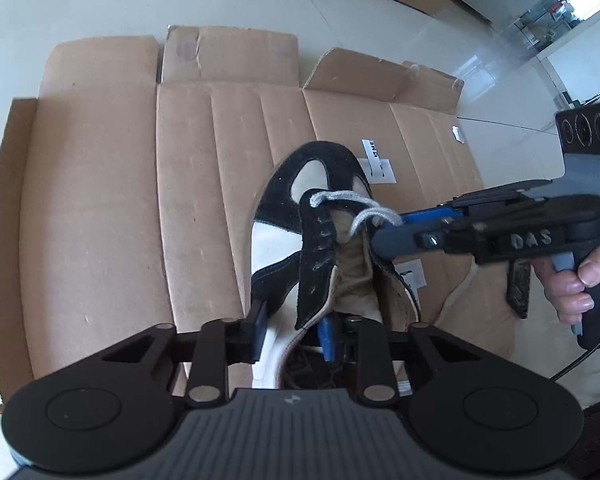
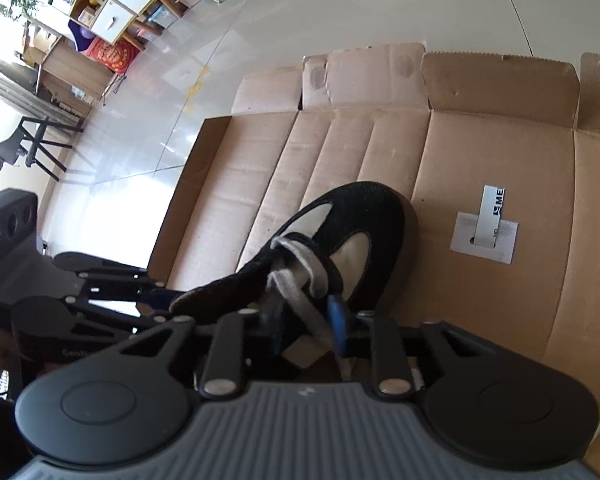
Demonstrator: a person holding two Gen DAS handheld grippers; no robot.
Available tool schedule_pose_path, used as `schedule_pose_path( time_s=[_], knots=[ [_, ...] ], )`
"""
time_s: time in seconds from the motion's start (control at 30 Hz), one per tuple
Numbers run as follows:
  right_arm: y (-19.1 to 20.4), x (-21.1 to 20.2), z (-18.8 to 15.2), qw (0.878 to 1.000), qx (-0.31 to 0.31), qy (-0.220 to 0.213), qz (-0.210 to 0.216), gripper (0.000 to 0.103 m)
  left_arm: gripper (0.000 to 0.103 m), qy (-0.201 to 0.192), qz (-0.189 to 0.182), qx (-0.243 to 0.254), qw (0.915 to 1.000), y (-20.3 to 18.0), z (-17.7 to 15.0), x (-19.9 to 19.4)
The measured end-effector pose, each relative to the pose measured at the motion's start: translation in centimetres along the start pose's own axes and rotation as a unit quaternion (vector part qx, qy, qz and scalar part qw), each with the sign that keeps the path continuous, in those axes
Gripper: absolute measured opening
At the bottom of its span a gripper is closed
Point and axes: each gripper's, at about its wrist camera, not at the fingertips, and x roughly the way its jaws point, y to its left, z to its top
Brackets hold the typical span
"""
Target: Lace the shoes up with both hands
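Observation:
A black and white suede shoe [image 1: 320, 184] lies on flattened cardboard [image 1: 100, 200], toe away from me. A grey lace [image 1: 356, 204] runs through its front eyelets. My left gripper [image 1: 294, 336] is closed on the shoe's collar at the heel, one pad outside and one inside. My right gripper [image 1: 396, 228] comes in from the right and its blue fingers meet at the lace by the tongue. In the right wrist view the right gripper [image 2: 310, 328] has the lace [image 2: 300, 280] running between its pads, and the shoe [image 2: 360, 216] lies just ahead.
The cardboard [image 2: 480, 152] has raised flaps at its far edge and white stickers [image 2: 486, 232] right of the shoe. Pale tiled floor [image 2: 260, 20] surrounds it. Shelves and a chair stand far off in the right wrist view.

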Motion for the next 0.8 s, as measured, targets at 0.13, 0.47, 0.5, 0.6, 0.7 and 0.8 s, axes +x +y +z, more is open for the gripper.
schedule_pose_path(
  time_s=[0.13,0.47,0.5,0.6,0.7,0.8],
  knots=[
    [-0.2,-0.1,1.6,0.999,0.004,-0.03,0.02,0.003,0.024,-0.042,-0.015,-0.04,0.9982,0.0,-0.7,-0.2],
    [2.4,-2.5,2.8,0.999,-0.028,-0.007,0.043,0.004,0.036,-0.058,-0.144,-0.111,0.9816,2.1,1.1,-2.9],
    [2.6,-2.8,2.3,0.998,-0.02,0.003,0.062,0.004,0.038,-0.051,-0.195,-0.143,0.9691,2.7,1.1,-3.2],
    [3.6,-4.1,1.0,0.997,-0.012,0.019,0.08,0.006,0.038,-0.034,-0.261,-0.2,0.9437,3.5,1.2,-2.7],
    [4.2,-4.8,-0.1,0.996,-0.024,0.03,0.08,0.007,0.039,-0.007,-0.294,-0.254,0.9215,4.0,0.5,-0.9],
    [4.8,-5.0,-1.2,0.995,-0.026,0.04,0.091,0.006,0.039,0.017,-0.315,-0.294,0.9025,4.1,-0.3,0.8]
  ],
)
